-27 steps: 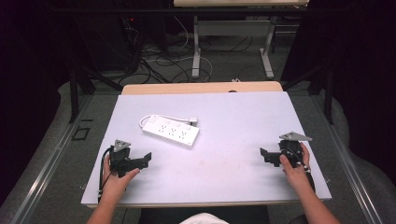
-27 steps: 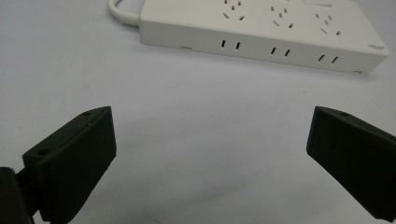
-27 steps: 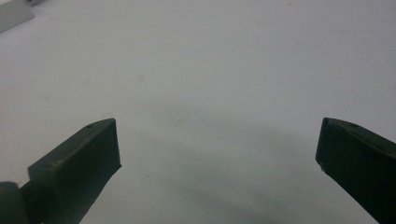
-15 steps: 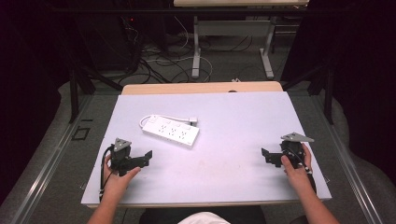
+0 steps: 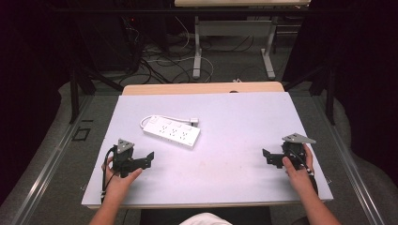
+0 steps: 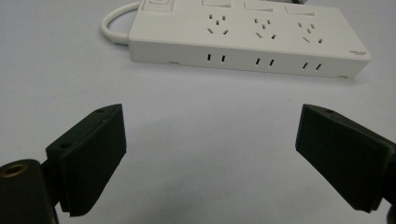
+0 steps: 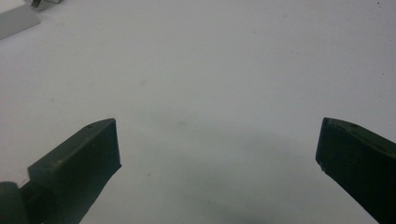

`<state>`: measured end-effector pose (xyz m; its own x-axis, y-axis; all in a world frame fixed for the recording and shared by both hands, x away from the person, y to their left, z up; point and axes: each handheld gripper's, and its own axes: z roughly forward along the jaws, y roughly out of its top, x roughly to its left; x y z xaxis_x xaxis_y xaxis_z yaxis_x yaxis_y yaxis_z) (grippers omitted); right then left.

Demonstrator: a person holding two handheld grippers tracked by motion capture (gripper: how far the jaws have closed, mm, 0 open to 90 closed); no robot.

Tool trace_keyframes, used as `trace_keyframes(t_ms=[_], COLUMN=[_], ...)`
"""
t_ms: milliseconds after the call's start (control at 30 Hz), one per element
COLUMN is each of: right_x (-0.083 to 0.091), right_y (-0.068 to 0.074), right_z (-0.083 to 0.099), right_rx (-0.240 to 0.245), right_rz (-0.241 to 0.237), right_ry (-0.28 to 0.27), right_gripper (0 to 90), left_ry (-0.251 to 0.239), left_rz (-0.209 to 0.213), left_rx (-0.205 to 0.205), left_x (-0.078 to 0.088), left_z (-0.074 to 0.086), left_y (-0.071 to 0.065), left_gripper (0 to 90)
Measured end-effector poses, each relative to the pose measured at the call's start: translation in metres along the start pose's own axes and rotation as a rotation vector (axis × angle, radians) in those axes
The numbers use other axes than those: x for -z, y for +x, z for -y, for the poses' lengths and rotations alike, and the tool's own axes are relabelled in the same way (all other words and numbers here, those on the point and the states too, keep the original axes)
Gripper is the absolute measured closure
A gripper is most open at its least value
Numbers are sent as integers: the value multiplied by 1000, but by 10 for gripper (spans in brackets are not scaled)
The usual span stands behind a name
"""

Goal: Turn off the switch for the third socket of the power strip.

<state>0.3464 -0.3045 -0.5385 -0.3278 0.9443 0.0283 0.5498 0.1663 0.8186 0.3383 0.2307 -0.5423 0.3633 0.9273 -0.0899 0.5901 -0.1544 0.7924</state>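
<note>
A white power strip with several sockets lies on the white table, left of centre, its short cord curled behind it. In the left gripper view the power strip lies just ahead of the jaws. My left gripper rests low on the table at the near left, open, its jaws wide apart with nothing between them. My right gripper sits at the near right, also open over bare table. A hand holds each one.
Beyond the table's far edge a wooden strip shows, then a floor with cables and the metal legs of a desk. Dark curtains stand at both sides.
</note>
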Motion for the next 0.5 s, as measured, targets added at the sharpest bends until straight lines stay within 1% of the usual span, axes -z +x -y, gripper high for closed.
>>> trace_keyframes(t_ms=[33,100,133,167,200,333,367,400,433,500], right_x=[0,-1,0,0,0,-1,-1,-1,-1,-2], right_y=[0,1,1,2,2,4,4,4,3,2], right_z=[-1,-1,-2,-2,-2,-1,-1,-1,-1,-1], right_rx=[-3,-4,-6,-5,7,16,16,14,9,1], right_rz=[-4,1,-9,-8,-6,-12,-7,-2,-10,-10], right_ry=[-5,-18,-11,-9,-6,-3,-1,-8,-2,3], right_gripper=[0,0,0,0,0,0,0,0,0,0], left_ry=[1,8,19,19,24,30,30,40,35,38], left_rz=[2,-2,0,0,3,4,7,12,12,18], left_rx=[6,-3,-1,-1,-2,2,9,8,6,2], left_x=[1,1,2,2,2,2,1,2,1,1], left_z=[1,3,3,3,4,3,3,2,2,2], left_y=[-1,-2,-2,-2,-2,-2,-2,-2,-2,-3], left_gripper=[95,109,117,125,132,162,162,163,164,166])
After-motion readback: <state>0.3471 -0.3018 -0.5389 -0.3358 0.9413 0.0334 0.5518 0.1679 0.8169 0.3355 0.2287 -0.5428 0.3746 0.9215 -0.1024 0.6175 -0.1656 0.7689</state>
